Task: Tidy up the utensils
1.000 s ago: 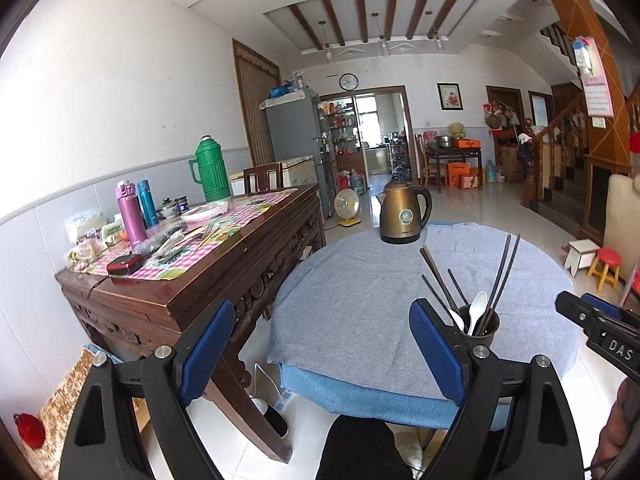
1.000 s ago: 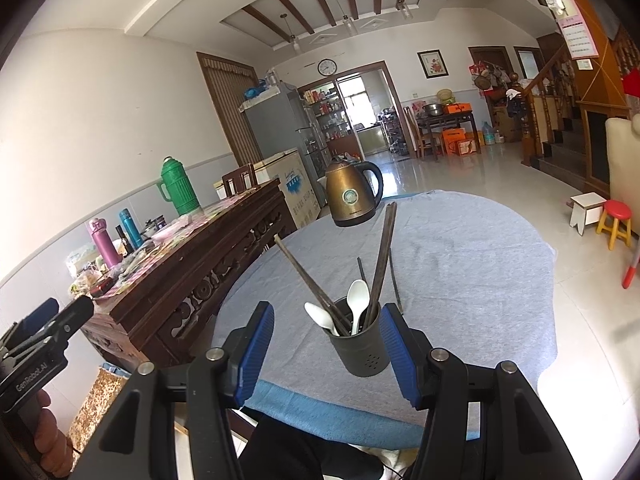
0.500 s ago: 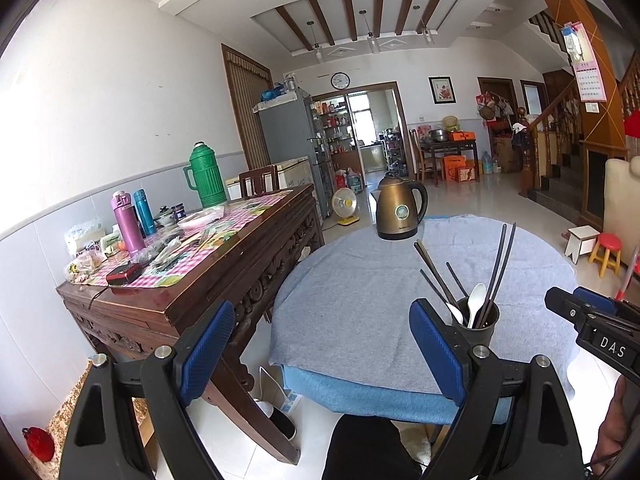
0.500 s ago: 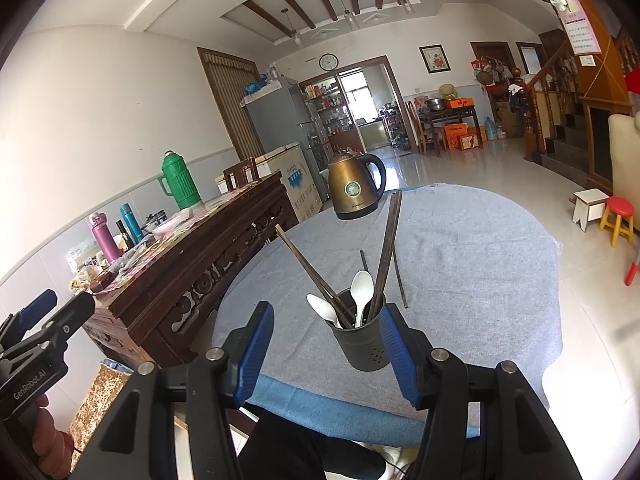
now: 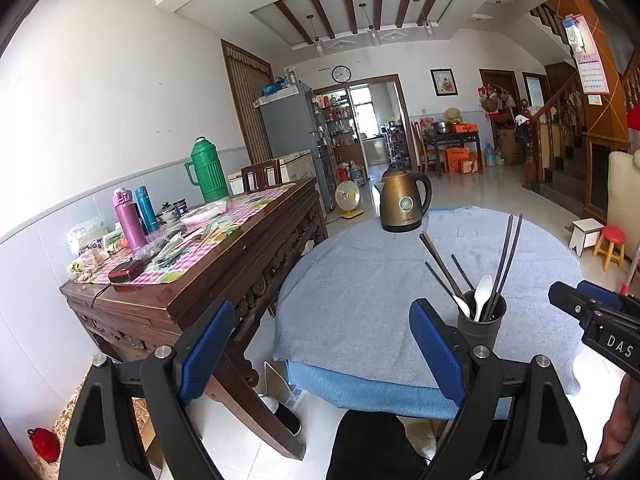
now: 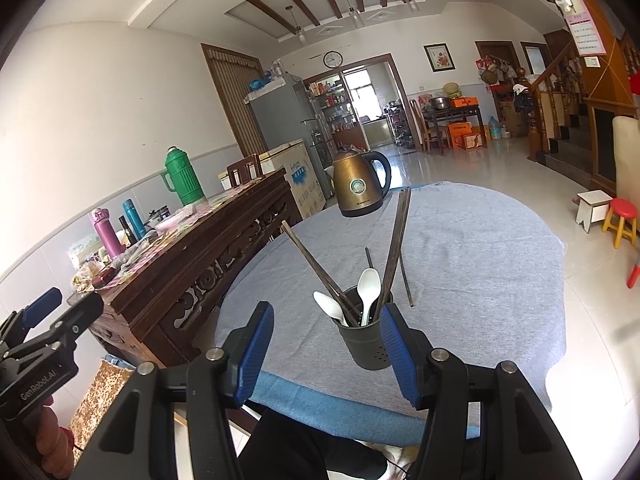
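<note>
The holder (image 6: 366, 342), a dark round cup with small holes low in its wall, stands upright on the grey cloth (image 6: 480, 264) near the table's front edge; two white spoons (image 6: 369, 285) sit in it bowl-up, and dark chopsticks (image 6: 396, 240) lean out of it, one pair fanning left, another rising almost straight; one thin stick (image 6: 405, 280) looks to lie on the cloth just behind the holder, though whether it touches the rim I cannot tell. A bronze kettle (image 6: 358, 190) stands farther back on the cloth, well apart from the holder.

The right gripper (image 6: 326, 350) is held low at the front edge, its blue pads spread wide and grasping nothing; the holder shows between the pads, nearer the right one; whether that pad touches it I cannot tell. The left gripper (image 5: 322, 354) hangs off to the left, over the gap between the table and the sideboard (image 5: 224, 264); its pads are likewise released and hold nothing; from its camera the holder (image 5: 482, 326) appears just beyond the right pad, with the spoons (image 5: 482, 294) and chopsticks (image 5: 506, 264) poking up, and the right gripper's tip comes in at the right edge.

On the sideboard sit a green thermos (image 5: 208, 178), a pink bottle (image 5: 127, 220) and a teal one (image 5: 146, 208), amid clutter on a checked cloth; a red stool (image 5: 612, 246) and a white stool (image 5: 584, 234) stand on the floor to the right.
</note>
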Demonstrator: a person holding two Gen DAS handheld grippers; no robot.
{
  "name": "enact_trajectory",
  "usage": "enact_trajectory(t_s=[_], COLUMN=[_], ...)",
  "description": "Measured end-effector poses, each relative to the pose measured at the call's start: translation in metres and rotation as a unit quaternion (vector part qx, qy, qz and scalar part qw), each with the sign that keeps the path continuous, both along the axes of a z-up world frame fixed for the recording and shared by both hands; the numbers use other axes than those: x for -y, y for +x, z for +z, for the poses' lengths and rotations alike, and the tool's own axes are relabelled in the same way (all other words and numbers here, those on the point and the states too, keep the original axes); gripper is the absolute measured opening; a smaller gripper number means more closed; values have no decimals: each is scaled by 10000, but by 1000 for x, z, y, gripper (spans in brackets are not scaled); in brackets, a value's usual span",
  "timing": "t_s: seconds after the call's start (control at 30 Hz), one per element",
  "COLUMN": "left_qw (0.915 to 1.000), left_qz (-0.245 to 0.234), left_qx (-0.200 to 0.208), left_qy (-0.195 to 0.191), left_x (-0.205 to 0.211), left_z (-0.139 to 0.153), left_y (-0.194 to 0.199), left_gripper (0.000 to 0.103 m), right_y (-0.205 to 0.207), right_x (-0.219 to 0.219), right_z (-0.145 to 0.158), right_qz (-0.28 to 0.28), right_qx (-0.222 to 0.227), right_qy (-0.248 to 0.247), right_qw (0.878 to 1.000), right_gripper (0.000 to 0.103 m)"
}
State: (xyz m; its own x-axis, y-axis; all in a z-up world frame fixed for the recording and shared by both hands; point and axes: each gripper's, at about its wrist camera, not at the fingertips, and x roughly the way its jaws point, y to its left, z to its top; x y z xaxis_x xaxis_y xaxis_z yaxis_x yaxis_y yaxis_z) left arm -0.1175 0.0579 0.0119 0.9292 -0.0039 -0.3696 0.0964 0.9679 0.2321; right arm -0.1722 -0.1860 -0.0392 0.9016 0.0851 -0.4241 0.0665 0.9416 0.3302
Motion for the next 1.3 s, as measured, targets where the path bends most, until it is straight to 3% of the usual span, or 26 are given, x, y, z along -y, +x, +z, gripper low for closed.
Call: enact_trajectory(t_s=[0.57,0.93,1.3], left_qw=[9993,9966,9940], left_qz=[-66,-31,-5], left_qx=[-362,-805,-1085], left_qy=[38,-194,-141], left_x=[5,15,20], left_z=[-15,-31,-47], left_y=[11,41,68], left_gripper=[90,90,90], right_y=[3,14,33], right_x=[2,12,24], right_z=[-9,-15,-24], right_qz=[-3,-11,-104], right_qx=[-102,-288,-496], right_qy=[61,46,60], right_qw=[9999,9996,9987], right_gripper=[60,60,60])
